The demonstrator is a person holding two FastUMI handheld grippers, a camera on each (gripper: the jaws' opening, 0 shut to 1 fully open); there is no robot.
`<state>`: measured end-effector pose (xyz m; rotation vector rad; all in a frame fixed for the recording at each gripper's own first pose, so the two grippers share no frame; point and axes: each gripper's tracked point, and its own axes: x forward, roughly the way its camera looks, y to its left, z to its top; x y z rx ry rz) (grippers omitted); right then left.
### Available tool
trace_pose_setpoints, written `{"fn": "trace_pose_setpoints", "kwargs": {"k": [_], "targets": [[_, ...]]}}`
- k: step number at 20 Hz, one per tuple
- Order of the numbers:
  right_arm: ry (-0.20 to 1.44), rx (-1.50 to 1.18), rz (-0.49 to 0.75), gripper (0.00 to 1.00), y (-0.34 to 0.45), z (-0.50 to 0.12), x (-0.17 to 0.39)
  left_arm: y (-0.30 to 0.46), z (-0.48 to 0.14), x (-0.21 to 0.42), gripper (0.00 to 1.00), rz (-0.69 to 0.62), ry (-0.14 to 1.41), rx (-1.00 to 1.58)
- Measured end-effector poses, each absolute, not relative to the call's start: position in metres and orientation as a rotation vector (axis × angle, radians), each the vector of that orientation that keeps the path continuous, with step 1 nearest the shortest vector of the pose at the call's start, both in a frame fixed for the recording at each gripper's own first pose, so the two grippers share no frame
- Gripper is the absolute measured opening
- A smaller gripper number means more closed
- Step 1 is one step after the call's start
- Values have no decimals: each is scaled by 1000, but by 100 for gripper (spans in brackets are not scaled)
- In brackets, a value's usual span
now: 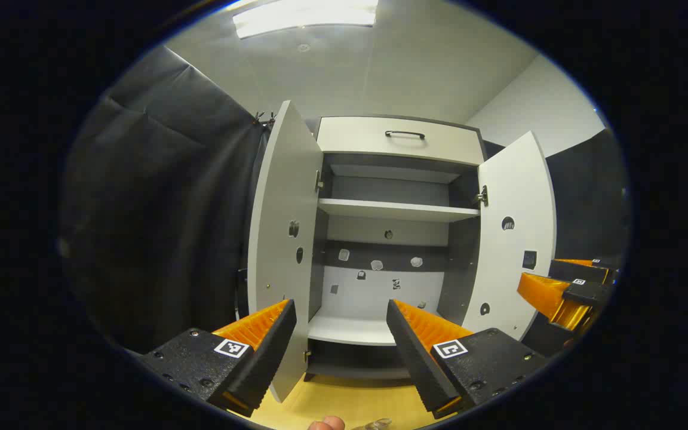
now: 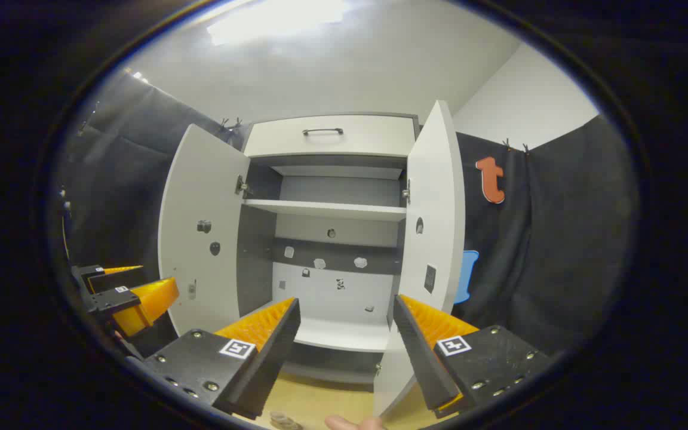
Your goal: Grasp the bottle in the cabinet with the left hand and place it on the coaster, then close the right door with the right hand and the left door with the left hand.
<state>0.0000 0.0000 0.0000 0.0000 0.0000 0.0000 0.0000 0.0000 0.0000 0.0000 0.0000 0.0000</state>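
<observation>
A white cabinet (image 1: 398, 210) stands ahead with both doors swung wide. Its left door (image 1: 281, 239) rises just behind my left finger, and its right door (image 1: 514, 239) stands farther right. My left gripper (image 1: 340, 306) is open in front of the cabinet's lower compartment (image 1: 350, 328). My right gripper (image 2: 346, 300) is open too, with the right door's (image 2: 436, 227) edge just beyond its right finger. A small clear object (image 1: 375, 424), cut off at the bottom edge, lies on the wooden top (image 1: 344, 400) beside a fingertip (image 1: 326, 423); I cannot tell what it is.
A drawer with a dark handle (image 1: 405, 134) tops the cabinet. Black cloth hangs on both sides. The right gripper (image 1: 559, 286) shows at the right of the left gripper view, and the left gripper (image 2: 135, 292) at the left of the right gripper view.
</observation>
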Motion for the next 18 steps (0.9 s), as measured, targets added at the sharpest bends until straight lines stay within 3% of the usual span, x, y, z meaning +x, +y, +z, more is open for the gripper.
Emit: {"fn": "trace_pose_setpoints", "kwargs": {"k": [5,18], "targets": [[-32,-17,-3,93,1,0,-6,17,4,6,96,26,-12,8],[9,-6,4,95,5,-27,-15,27,-25,5,99,23,36,40]]}}
